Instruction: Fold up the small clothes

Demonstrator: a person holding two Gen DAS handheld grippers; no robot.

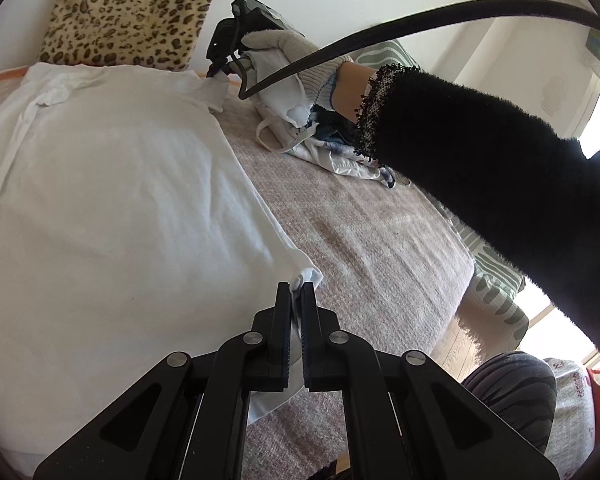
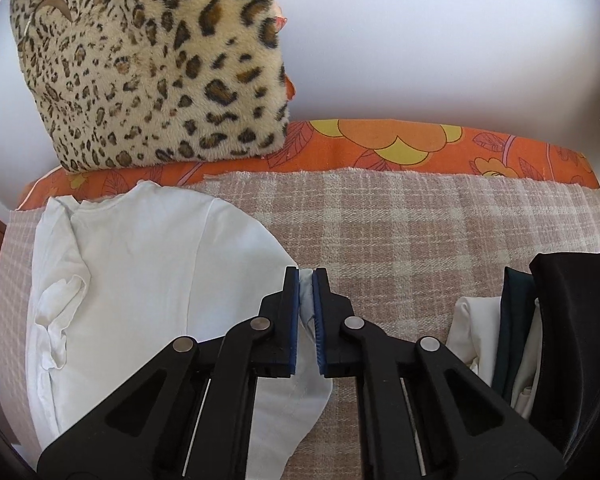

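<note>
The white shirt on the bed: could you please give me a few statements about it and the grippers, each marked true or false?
1. The left gripper is shut on an edge of the white shirt. True.
2. The right gripper hangs open above the blanket. False: its fingers pinch white shirt cloth between them.
3. A leopard-print cushion stands against the wall behind the shirt. True.
4. The shirt lies on a bare wooden table. False: it lies on a pink checked blanket.
5. A pile of other clothes lies to the right of the shirt in the left wrist view. True.
</note>
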